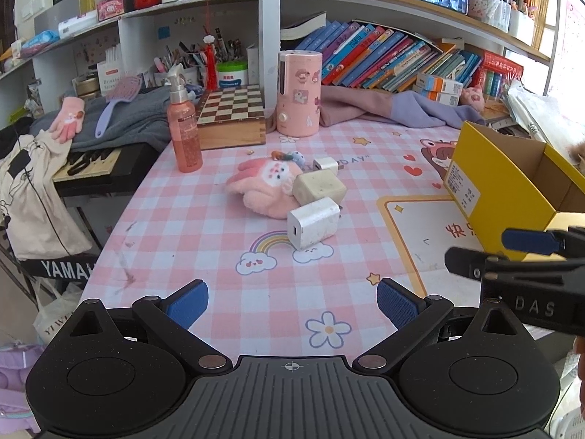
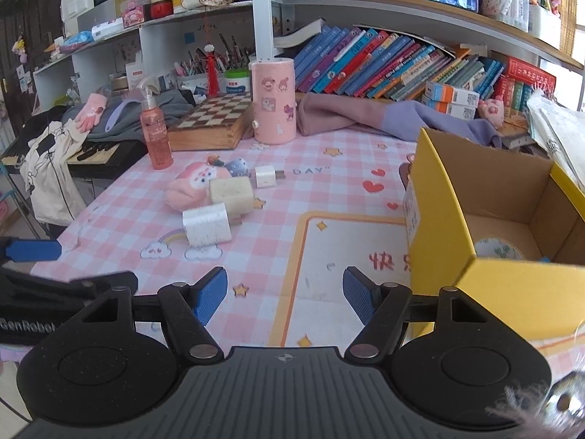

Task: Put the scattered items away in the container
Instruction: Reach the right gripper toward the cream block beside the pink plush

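Left wrist view | left gripper (image 1: 292, 305) open, empty | nearest charger (image 1: 313, 222) straight ahead, nearer than right gripper (image 2: 285, 294), also open | box (image 2: 504, 285) right

Both the left gripper (image 1: 292, 307) and right gripper (image 2: 285, 294) hover side by side, jaws apparently wide apart, empty.

A table (image 1: 204, 226) under a pink checked cloth fills the middle. White shelves (image 1: 153, 18) run from 10 to 12 o'clock, and a wooden bookshelf (image 2: 420, 7) of leaning books spans 12 to 2. A keyboard (image 1: 91, 166) stands at 9 o'clock. Daylight enters from a window (image 1: 570, 55) at 2 o'clock.
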Tool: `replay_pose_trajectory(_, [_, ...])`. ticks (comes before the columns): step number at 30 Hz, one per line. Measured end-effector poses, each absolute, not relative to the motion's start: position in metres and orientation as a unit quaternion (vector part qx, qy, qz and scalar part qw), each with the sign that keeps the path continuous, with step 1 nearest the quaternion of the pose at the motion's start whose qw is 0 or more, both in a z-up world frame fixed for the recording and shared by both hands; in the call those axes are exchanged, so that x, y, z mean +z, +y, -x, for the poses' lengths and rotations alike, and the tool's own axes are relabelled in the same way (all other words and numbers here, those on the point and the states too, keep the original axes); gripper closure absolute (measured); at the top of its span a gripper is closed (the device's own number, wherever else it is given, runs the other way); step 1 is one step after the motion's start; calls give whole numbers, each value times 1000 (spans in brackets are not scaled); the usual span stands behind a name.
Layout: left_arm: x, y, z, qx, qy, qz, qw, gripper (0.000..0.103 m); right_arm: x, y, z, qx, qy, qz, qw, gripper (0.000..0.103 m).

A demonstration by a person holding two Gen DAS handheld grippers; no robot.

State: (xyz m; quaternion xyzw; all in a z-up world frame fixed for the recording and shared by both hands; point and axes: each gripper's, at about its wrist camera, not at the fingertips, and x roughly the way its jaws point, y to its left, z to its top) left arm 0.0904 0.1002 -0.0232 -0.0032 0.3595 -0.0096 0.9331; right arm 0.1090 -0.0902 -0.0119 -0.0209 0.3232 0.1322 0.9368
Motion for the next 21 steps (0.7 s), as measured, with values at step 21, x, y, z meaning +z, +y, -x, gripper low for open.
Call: replay_pose_trajectory(21, [-51, 86, -172, -15, 378, -15, 925, 3, -16, -63, -236, 195, 358, 16, 913, 34])
